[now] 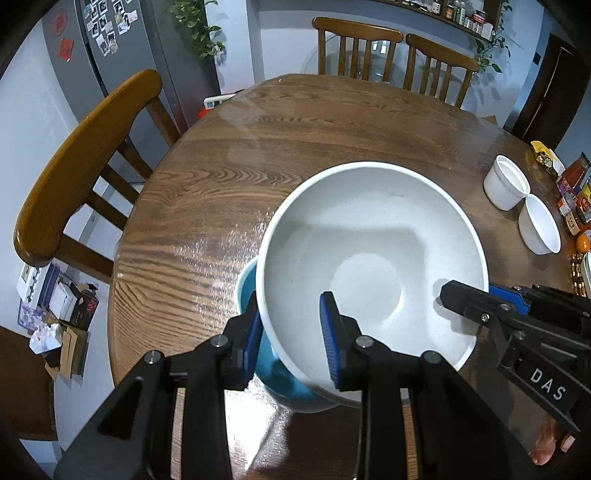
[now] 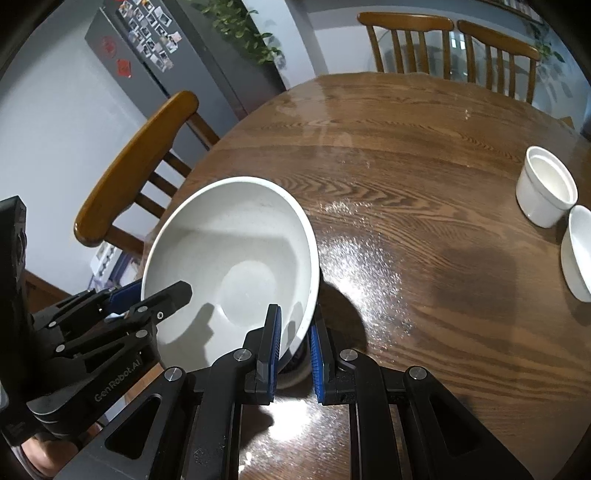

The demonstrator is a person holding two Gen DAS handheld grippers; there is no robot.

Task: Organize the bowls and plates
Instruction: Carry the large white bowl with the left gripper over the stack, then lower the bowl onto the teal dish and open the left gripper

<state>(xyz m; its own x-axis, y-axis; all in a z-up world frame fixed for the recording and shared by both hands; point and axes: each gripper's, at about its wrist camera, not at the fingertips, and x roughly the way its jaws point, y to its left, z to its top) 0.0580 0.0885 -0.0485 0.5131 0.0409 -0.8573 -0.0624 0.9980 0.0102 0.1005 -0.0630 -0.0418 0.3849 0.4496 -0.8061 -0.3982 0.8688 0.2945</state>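
White bowl [image 1: 373, 273], pinched at opposite rims by left gripper [image 1: 291, 343] and right gripper [image 2: 295, 347], is nested in blue bowl [image 1: 255, 295]; ramekin [image 1: 506, 186] and small bowl [image 1: 539, 229] ahead are left unstacked.

Your large white bowl [image 1: 373, 273] hides most of the blue bowl [image 1: 266, 354] beneath it. The packets [image 1: 574, 192] at the table's [image 1: 221, 184] right edge are cut off, their labels too small to read. The fridge photos [image 1: 107, 22] blur together.

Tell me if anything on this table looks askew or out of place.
The large white bowl sits tilted over a blue bowl, clamped at opposite rims by the left gripper and right gripper. Nothing looks spilled or broken.
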